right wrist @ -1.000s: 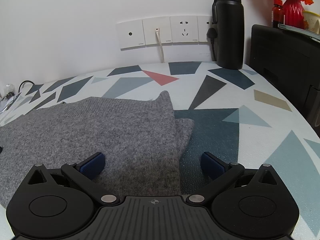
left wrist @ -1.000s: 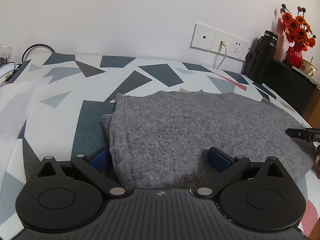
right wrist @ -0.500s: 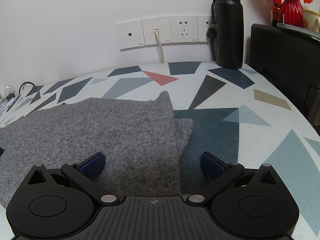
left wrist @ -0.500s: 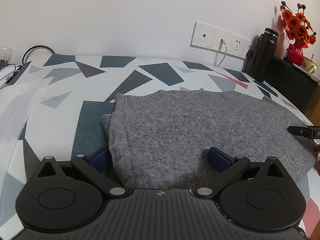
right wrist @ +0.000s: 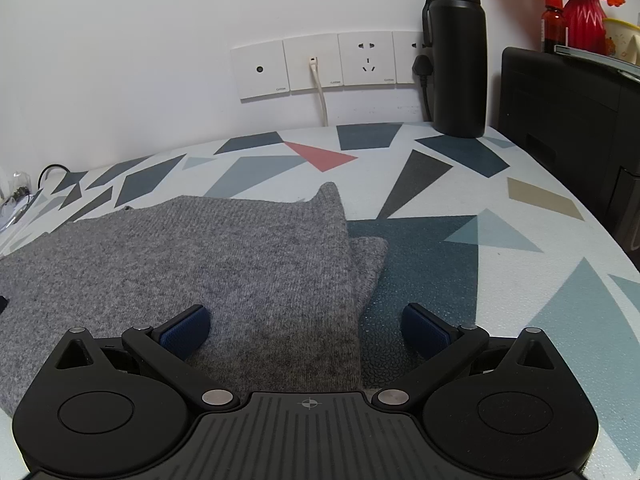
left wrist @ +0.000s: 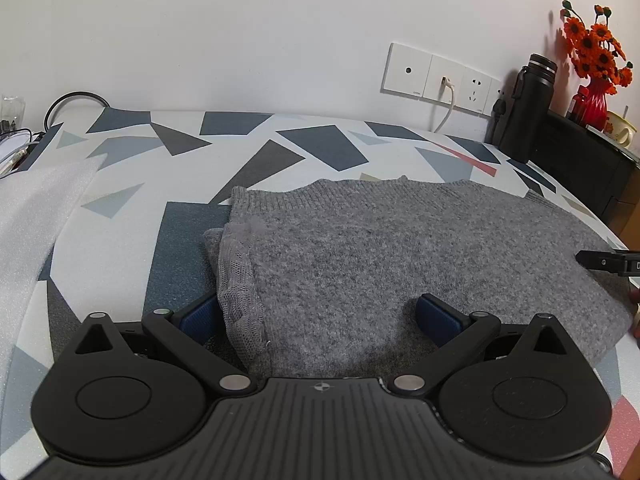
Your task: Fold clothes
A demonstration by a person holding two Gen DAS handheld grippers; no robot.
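Note:
A grey knitted sweater (left wrist: 400, 248) lies folded flat on the patterned table (left wrist: 120, 184). My left gripper (left wrist: 316, 314) is open and straddles the near left corner of the sweater, with its folded side edge between the blue pads. In the right wrist view the same sweater (right wrist: 208, 256) fills the left half. My right gripper (right wrist: 306, 330) is open over the sweater's near right corner, its right pad (right wrist: 424, 330) above bare table. The tip of the right gripper (left wrist: 608, 262) shows at the right edge of the left wrist view.
A black flask (right wrist: 456, 52) stands at the back by the wall sockets (right wrist: 320, 64). A black cabinet (right wrist: 568, 120) with a red vase of orange flowers (left wrist: 596, 64) lies to the right. White foam sheet (left wrist: 32, 216) and cables (left wrist: 72, 100) lie at the left.
Both grippers have stayed open and nearly still. The left wrist view has shifted slightly, so the sweater sits a touch lower and nearer.

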